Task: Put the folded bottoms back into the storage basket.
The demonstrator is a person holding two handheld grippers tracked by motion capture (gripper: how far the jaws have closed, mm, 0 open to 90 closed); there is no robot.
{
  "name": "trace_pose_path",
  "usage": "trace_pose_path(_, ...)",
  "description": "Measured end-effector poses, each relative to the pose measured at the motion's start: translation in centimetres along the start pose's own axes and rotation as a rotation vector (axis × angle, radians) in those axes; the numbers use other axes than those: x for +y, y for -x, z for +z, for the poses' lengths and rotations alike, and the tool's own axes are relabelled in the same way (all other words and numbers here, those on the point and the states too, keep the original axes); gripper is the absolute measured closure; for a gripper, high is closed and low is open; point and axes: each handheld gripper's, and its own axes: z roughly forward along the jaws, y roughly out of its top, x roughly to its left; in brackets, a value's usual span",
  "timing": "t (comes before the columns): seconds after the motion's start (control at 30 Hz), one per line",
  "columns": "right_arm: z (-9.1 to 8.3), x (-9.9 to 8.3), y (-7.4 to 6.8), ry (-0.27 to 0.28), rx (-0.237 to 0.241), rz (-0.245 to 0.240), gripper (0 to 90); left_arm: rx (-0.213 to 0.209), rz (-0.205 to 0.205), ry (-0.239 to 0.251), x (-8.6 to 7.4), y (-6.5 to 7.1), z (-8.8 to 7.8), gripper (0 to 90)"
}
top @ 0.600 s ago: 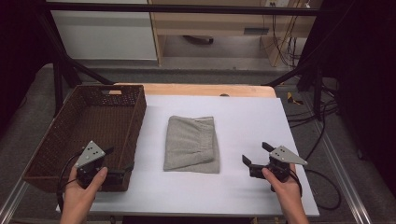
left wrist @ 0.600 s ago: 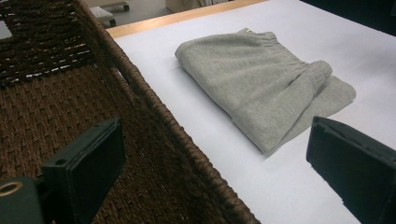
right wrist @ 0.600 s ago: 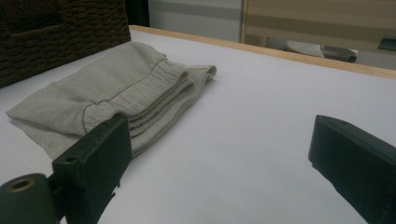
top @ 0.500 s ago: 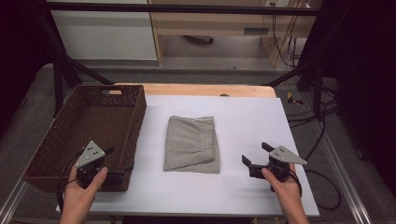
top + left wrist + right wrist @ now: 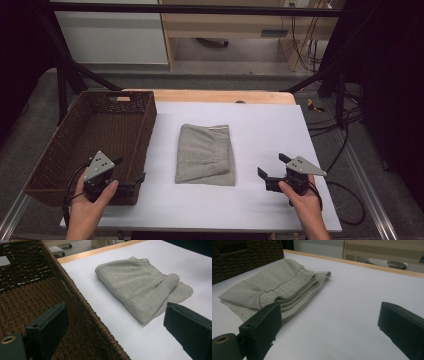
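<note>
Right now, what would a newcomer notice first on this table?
A folded grey fabric garment lies flat at the middle of the white table. A dark brown woven wicker basket stands at the left edge. An open hand-held gripper sits on each side, left and right, neither touching the garment.

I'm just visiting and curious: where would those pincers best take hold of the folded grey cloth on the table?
Probably the near corners of the folded grey cloth: it lies flat, so the stacked edges give something to pinch. The left gripper could come from its left, the right gripper from its right; both are open and apart from it.
</note>
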Motion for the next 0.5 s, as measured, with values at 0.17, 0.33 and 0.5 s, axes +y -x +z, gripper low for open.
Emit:
trace_pose_path(0.17, 0.1, 0.0, -0.1, -0.004, 0.002, -0.004, 5.9, 0.002, -0.004, 0.02, 0.4, 0.4, -0.1, 5.7)
trace_pose_path(0.33, 0.0, 0.0, -0.1, -0.003, -0.001, -0.006, 5.9, -0.003, 0.013, 0.021, 1.5, 1.9, 0.1, 5.7)
trace_pose_path(0.5, 0.0, 0.0, -0.1, -0.004, 0.0, -0.005, 5.9, -0.015, 0.031, 0.019, 2.1, 3.0, 0.5, 5.8)
